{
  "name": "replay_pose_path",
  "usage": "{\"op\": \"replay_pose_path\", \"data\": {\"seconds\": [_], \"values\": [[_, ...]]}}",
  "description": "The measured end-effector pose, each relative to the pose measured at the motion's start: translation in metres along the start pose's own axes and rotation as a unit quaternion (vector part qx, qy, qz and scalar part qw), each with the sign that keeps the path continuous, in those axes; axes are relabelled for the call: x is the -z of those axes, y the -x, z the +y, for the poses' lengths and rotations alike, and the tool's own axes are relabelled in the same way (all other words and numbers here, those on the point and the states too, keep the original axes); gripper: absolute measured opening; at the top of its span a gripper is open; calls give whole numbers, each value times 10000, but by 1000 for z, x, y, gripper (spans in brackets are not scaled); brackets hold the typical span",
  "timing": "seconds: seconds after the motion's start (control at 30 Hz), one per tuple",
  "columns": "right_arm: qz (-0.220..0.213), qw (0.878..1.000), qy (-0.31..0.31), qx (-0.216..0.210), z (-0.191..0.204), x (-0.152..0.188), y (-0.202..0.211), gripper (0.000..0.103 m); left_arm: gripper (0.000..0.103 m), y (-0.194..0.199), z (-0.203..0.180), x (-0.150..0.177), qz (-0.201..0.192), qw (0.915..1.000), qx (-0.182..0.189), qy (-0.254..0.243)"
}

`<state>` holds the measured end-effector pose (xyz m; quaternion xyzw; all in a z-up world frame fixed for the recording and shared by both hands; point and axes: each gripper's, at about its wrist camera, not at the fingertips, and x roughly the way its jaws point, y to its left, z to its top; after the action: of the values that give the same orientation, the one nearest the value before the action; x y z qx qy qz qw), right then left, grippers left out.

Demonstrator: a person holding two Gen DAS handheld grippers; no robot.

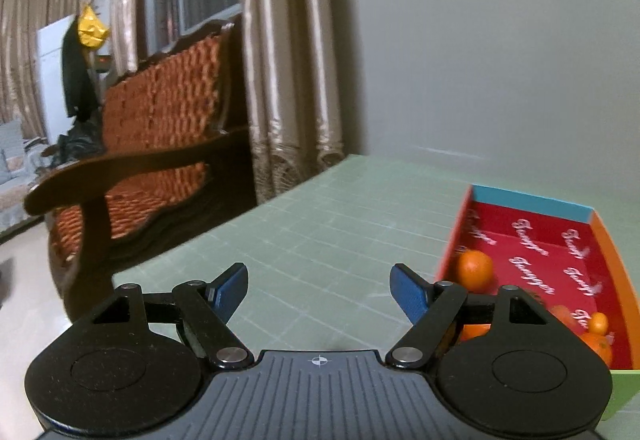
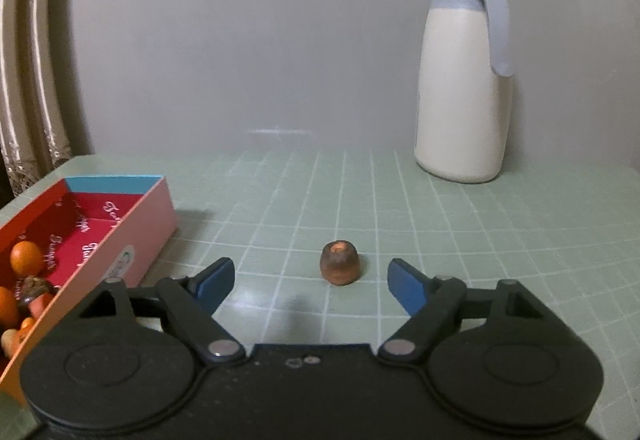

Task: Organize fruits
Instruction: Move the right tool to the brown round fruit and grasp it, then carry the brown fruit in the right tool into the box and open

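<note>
Grippers: left gripper (image 1: pixel 319 290) jaws spread wide, nothing between the blue pads; right gripper (image 2: pixel 311 284) likewise wide apart, holding nothing.
Left pads: blue fingertips (image 1: pixel 230 290) hang over bare green cutting mat (image 1: pixel 320 232), not touching any fruit.
Box: red-lined cardboard box (image 1: pixel 532 202) sits at the right of the left wrist view, blue far wall, orange right wall; its near-left corner is partly hidden behind the left gripper's right finger.
Fruit in box: one orange (image 1: pixel 475 270) lies against the left wall, clear of the others; smaller orange fruits (image 1: pixel 598 323) cluster at the near end, partly hidden by the gripper body.
Loose item: small brown, dome-shaped fruit (image 2: pixel 340 263) with a pale orange top stands on the mat, ahead of the right gripper and between its fingertip lines, just beyond the pads, touching neither.
Box, right view: same box at left, pink outer wall facing the brown fruit, well apart from it; open mat lies between them.
Jug: cream jug (image 2: pixel 464 76) with grey lid and handle stands at the far right, near the wall, well apart from the brown fruit.
Mat edges: far edge meets the grey wall (image 2: pixel 260 40); left edge drops off toward a curtain (image 1: pixel 280 60) and a wooden armchair (image 1: pixel 160 144).
Open room: wide bare mat ahead of the left gripper up to the wall; bare mat on both sides of the brown fruit.
</note>
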<state>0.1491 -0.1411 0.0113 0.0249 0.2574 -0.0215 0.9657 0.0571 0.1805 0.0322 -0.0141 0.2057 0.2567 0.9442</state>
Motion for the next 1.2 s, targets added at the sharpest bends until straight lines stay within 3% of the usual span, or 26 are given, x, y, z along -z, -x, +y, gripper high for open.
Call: {"op": "replay_pose_path", "data": {"seconds": [0.07,0.3,0.6,0.77,0.93,1.2], "values": [[100,9999,7,76,1,-3,-10,72,78,0,6,1,-4,10000,-59,55],[379,9988,-86,298,-10,-14,-39,62,78,-2,18,3,-14,9997,-154,180],[737,9968,-233,186,-16,-10,-56,36,78,-3,22,2,3,9997,-129,224],[735,9970,-156,191,-13,-9,-57,29,80,-2,25,3,-3,9995,-168,258],[671,9977,-80,67,-8,-8,-54,29,81,-2,28,4,1,9993,-202,310],[139,9977,133,-657,17,-15,-28,29,82,1,35,4,-6,9987,-240,439]]}}
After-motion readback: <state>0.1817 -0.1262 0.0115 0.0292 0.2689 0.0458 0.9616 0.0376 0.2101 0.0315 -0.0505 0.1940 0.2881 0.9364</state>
